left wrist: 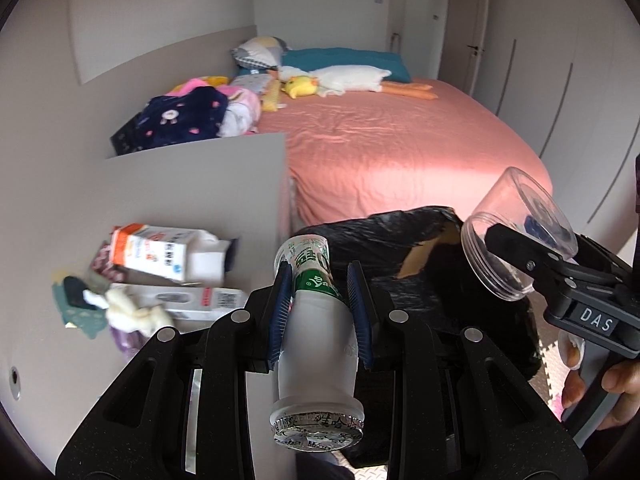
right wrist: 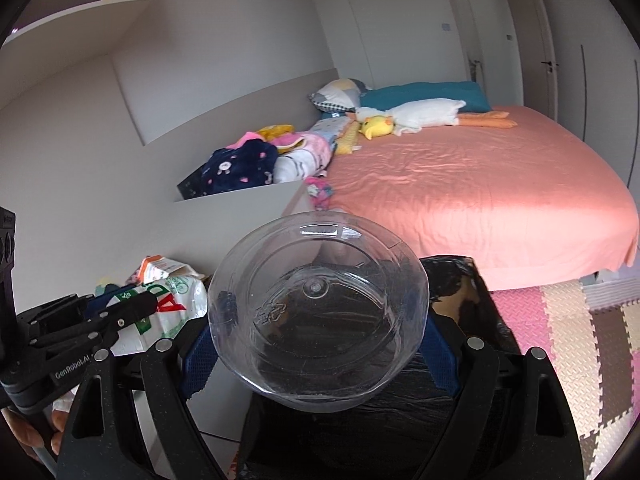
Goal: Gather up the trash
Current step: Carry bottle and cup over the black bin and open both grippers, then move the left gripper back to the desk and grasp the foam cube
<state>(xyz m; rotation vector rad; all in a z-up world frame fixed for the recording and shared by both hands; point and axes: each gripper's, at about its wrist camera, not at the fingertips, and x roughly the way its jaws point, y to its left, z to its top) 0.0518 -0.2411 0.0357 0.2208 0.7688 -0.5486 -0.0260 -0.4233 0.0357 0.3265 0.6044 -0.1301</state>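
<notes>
Holding two pieces of trash at once: my left gripper (left wrist: 320,304) is clamped on a white yogurt bottle (left wrist: 316,344) with a green label, foil top toward the camera, blue pads pressing both sides. My right gripper (right wrist: 320,344) stands wide, jaws closed around a clear plastic jar (right wrist: 320,312), its base facing the lens. Both sit over the black trash bag (left wrist: 432,300), bag mouth just ahead of the bottle and under the jar. Left of the bag, more litter on the grey ledge (left wrist: 200,184): a torn carton (left wrist: 168,252), a flat box (left wrist: 188,300), crumpled tissue (left wrist: 132,312). Pink bed (left wrist: 400,148) behind, plush toys near the pillows. Foam mat (right wrist: 560,328) on the floor.
</notes>
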